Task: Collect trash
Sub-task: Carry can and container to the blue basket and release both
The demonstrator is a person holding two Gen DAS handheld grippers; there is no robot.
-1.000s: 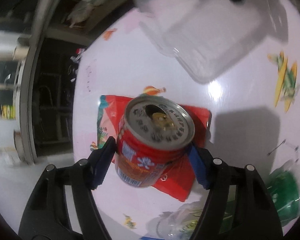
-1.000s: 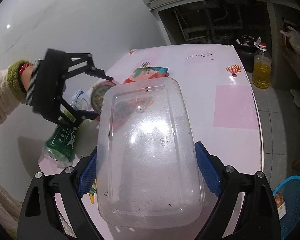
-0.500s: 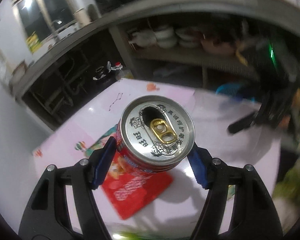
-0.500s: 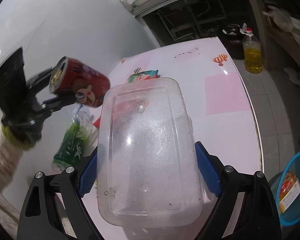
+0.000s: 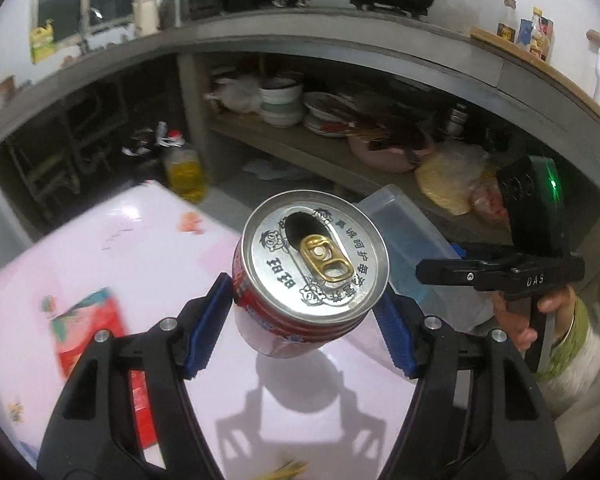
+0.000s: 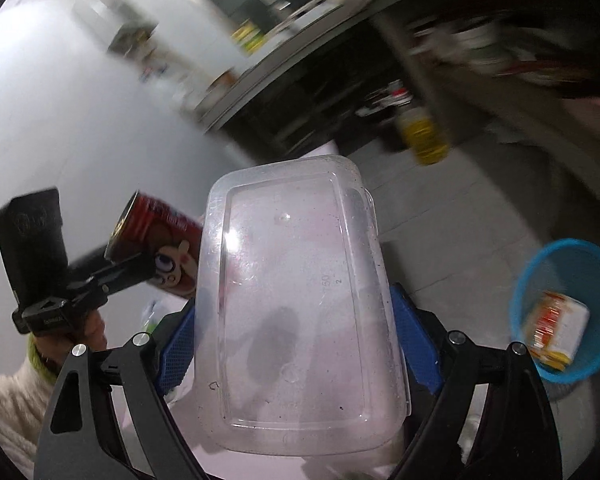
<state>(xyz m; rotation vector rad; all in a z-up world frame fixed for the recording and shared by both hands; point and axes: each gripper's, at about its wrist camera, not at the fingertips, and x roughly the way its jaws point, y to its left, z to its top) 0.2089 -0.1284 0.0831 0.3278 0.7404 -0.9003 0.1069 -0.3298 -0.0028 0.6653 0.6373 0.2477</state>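
Hidden: my left tongs [image 5: 306, 300] cover the sides of the red can [image 5: 312, 264], so its label is mostly out of sight in the left view; only the silver lid with the gold tab faces me.
Cut off: the clear plastic container [image 6: 300, 304] fills the middle of the right view and hides most of the table [image 5: 140, 256] behind it.
Blurred: the shelves at 1 o'clock and the oil bottle [image 6: 424, 138] in the right view are smeared; I cannot read what lies in the blue basket [image 6: 528, 280] beyond a white and red packet [image 6: 556, 328].
Changed: a second ago my can hung right over the red wrapper [image 5: 88, 328] on the table; now it is lifted clear, the wrapper sits at 8 o'clock below it, and the shelves fill the top of the view.
Changed, right: the blue basket has come further into view at 3 o'clock.
Left tongs: clamped on the red can, blue pads [image 5: 206, 324] against its sides.
Right tongs [image 6: 296, 344]: clamped on the clear plastic container, pads against its long walls.
Can: opened, tilted, a cartoon face on its red side in the right view, held above the table.
Container: empty, scuffed, bottom towards the camera, held in the air just beside the can.
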